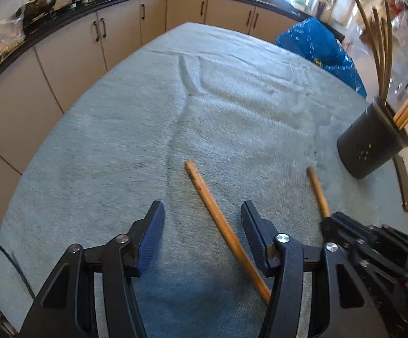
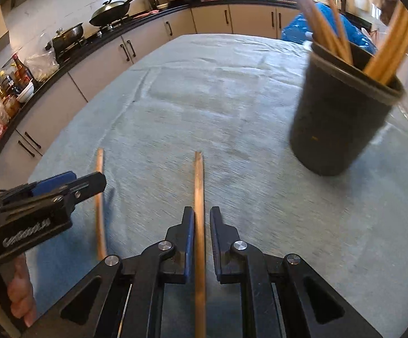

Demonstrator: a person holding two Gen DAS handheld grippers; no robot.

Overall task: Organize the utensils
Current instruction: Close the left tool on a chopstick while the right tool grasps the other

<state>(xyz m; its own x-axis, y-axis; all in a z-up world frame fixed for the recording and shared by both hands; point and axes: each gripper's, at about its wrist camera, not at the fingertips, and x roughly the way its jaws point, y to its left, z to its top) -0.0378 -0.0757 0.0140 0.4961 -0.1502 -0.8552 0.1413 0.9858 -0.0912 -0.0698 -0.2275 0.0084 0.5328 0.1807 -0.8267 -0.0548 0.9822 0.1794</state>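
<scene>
- While my right tongs (image 2: 200, 219) pinch one wooden stick (image 2: 199, 197), the utensil cup (image 2: 342, 112) sits ahead to their right.
- My left tongs (image 1: 202, 211) gape, another stick (image 1: 220, 219) lying loose between the pads on the cloth (image 1: 147, 126).

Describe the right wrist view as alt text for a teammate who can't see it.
The right gripper has its jaws closed around a wooden stick that points straight ahead over the grey tablecloth. A black holder of upright sticks stands ahead to the right; the left gripper, jaws open, is over a second stick at left.
</scene>
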